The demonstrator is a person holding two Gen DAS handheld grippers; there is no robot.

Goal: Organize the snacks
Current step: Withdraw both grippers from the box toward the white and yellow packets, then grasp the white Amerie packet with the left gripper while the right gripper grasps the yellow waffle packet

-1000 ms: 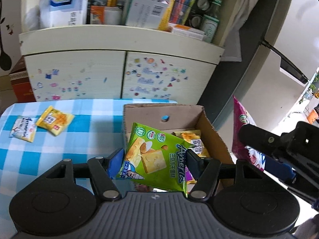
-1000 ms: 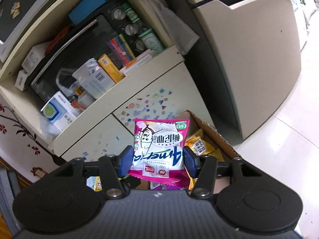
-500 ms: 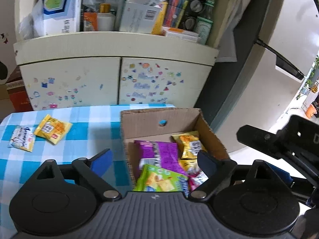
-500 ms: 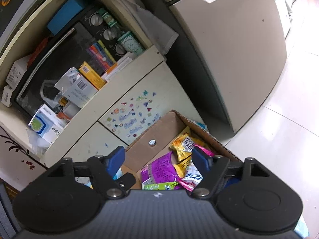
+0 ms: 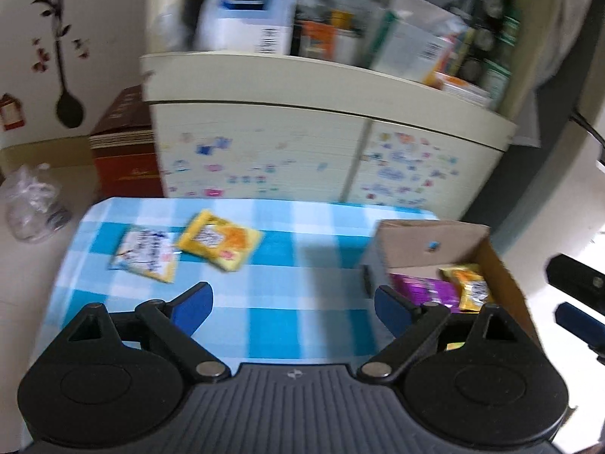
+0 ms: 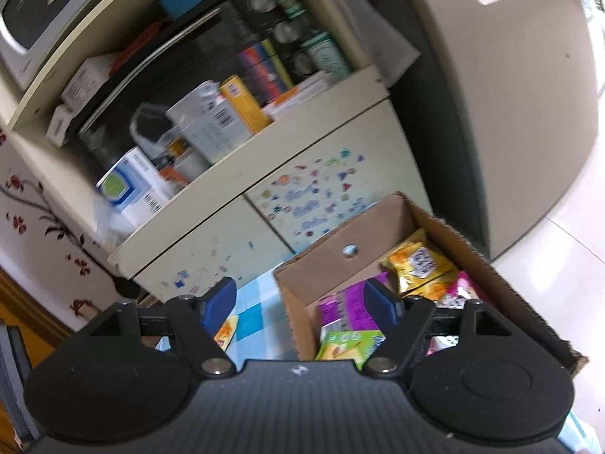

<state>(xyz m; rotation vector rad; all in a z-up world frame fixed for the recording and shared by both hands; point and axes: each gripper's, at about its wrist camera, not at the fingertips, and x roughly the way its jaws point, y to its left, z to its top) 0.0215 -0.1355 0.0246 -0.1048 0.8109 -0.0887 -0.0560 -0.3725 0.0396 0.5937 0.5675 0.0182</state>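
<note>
A cardboard box stands at the right end of the blue checked table. It holds several snack packs: purple, yellow, green and pink. Two loose packs lie on the cloth at the far left, a white one and a yellow one. My left gripper is open and empty over the cloth beside the box. My right gripper is open and empty above the box's left wall. The right gripper's tip shows at the left view's right edge.
A cream cabinet with stickered doors stands behind the table, its shelf crowded with boxes and bottles. A dark red box and a clear plastic bag sit on the floor at the left. A grey appliance stands at the right.
Both grippers opened and dropped their packs, the green one and the pink one, into the box. The left gripper then swung left over the cloth; the right shifted slightly left.
</note>
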